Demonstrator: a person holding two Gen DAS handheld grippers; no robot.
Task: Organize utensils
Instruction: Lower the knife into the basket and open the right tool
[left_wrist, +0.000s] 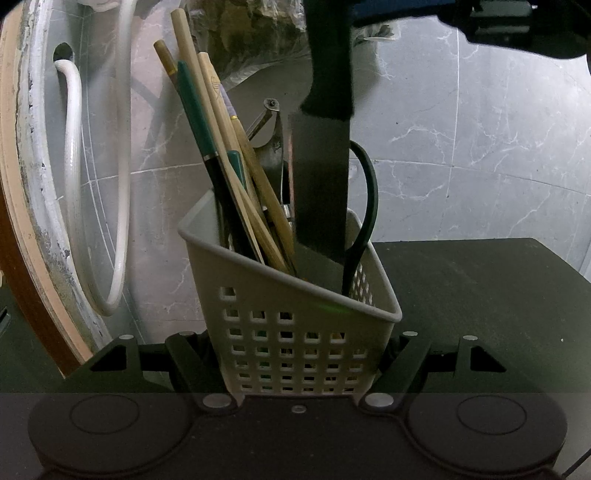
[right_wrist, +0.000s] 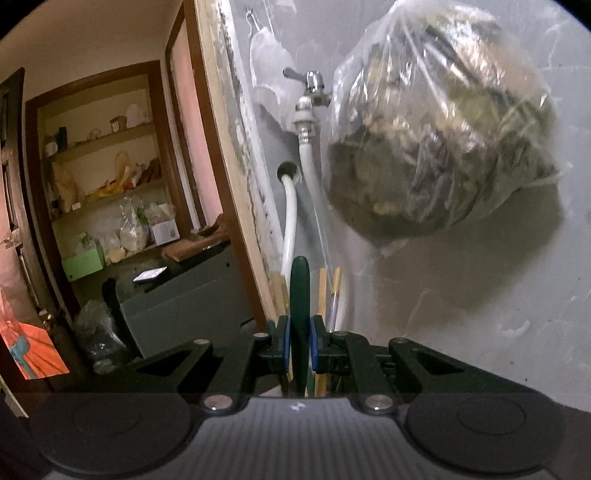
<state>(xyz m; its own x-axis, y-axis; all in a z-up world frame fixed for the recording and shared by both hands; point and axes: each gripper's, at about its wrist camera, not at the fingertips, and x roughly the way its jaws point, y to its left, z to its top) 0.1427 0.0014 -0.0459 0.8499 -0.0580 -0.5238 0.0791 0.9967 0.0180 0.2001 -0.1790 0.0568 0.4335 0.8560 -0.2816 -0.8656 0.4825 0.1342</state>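
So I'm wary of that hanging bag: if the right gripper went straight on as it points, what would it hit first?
Probably not the bag. The right gripper, shut on a green handle, points at the white hose and the wall behind; the bag hangs up and right, though depth is unclear.

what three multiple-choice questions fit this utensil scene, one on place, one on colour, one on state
1. Where is the knife blade?
A on a plate
B in a drawer
C in the basket

2. What colour is the handle in the right hand-held gripper?
A red
B green
C yellow

3. How is the left hand-held gripper?
A shut on the basket
B open, holding nothing
C shut on a spoon

Answers:
1 C: the blade stands tip down inside the perforated basket.
2 B: a green handle sits clamped between the blue pads.
3 A: its fingers press against both sides of the basket.
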